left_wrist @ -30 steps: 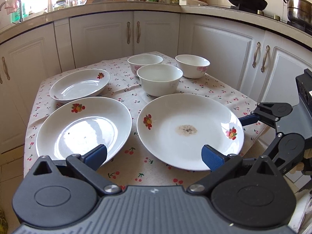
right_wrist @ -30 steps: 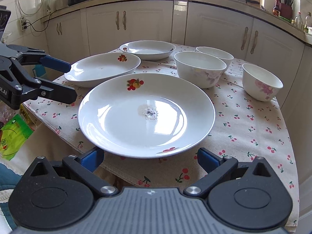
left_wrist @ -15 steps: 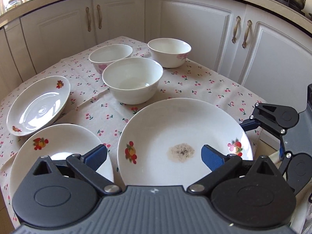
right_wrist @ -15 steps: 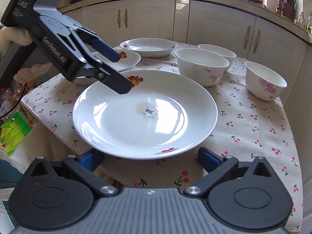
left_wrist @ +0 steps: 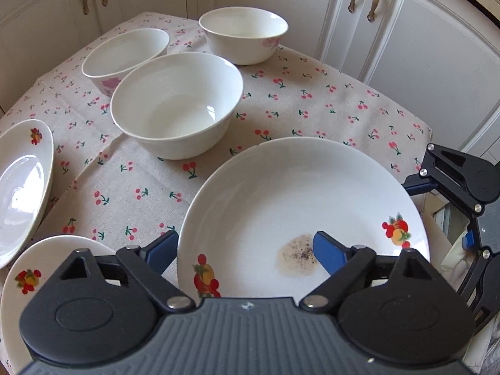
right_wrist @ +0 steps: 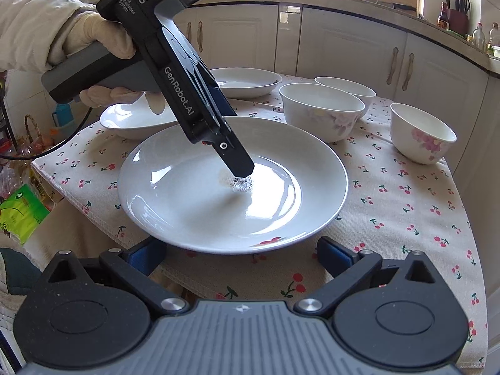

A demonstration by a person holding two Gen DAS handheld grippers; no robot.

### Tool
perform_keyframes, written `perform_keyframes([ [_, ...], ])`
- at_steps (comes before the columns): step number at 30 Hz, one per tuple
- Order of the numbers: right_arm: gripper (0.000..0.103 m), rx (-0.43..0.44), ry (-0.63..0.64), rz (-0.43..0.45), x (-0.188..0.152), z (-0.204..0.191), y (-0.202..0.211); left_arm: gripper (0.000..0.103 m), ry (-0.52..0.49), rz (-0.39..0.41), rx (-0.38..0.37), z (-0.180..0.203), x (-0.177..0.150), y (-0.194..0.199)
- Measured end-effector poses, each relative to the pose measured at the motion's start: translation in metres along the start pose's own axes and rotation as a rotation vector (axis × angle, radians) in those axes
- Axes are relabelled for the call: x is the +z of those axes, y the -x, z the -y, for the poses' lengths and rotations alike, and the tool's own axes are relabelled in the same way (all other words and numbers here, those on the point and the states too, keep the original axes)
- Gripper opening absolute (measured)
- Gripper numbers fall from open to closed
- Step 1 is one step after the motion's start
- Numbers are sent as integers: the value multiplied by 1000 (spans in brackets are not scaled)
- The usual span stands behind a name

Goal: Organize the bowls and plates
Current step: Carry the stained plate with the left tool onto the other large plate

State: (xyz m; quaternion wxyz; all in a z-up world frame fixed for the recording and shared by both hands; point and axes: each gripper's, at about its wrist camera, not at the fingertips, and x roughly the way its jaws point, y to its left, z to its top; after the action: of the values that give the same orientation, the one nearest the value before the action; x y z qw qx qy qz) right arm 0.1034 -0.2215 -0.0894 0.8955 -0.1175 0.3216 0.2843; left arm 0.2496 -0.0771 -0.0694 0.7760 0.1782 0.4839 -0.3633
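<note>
A large white plate (left_wrist: pixel 300 193) with fruit decals and a brown stain lies on the cherry-print tablecloth (left_wrist: pixel 312 103); it also shows in the right wrist view (right_wrist: pixel 193 206). My left gripper (left_wrist: pixel 245 247) is open, tilted down over the plate's left rim, one finger above the stain. My right gripper (right_wrist: pixel 240 250) is open and empty at the plate's near edge. Three white bowls (left_wrist: pixel 175 106) (left_wrist: pixel 125 53) (left_wrist: pixel 243 31) stand behind the plate.
Two more plates sit at the left, one (left_wrist: pixel 22 181) farther back and one (left_wrist: pixel 31 281) near. White cabinets (left_wrist: pixel 422 47) surround the table. The table's front edge (right_wrist: pixel 218 281) is just below my right gripper. A green bag (right_wrist: pixel 22 215) lies on the floor at left.
My left gripper has moved right and forward, dropping down over the stained plate. My right gripper has hardly moved. Both stay open.
</note>
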Motion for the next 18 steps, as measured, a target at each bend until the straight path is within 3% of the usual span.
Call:
perform_keyframes([
  [9, 103, 29, 11, -2, 4, -2, -4, 88, -21, -49, -36, -1, 2, -6],
  [18, 103, 31, 10, -29, 10, -4, -5, 85, -13, -40, -39, -3, 2, -3],
])
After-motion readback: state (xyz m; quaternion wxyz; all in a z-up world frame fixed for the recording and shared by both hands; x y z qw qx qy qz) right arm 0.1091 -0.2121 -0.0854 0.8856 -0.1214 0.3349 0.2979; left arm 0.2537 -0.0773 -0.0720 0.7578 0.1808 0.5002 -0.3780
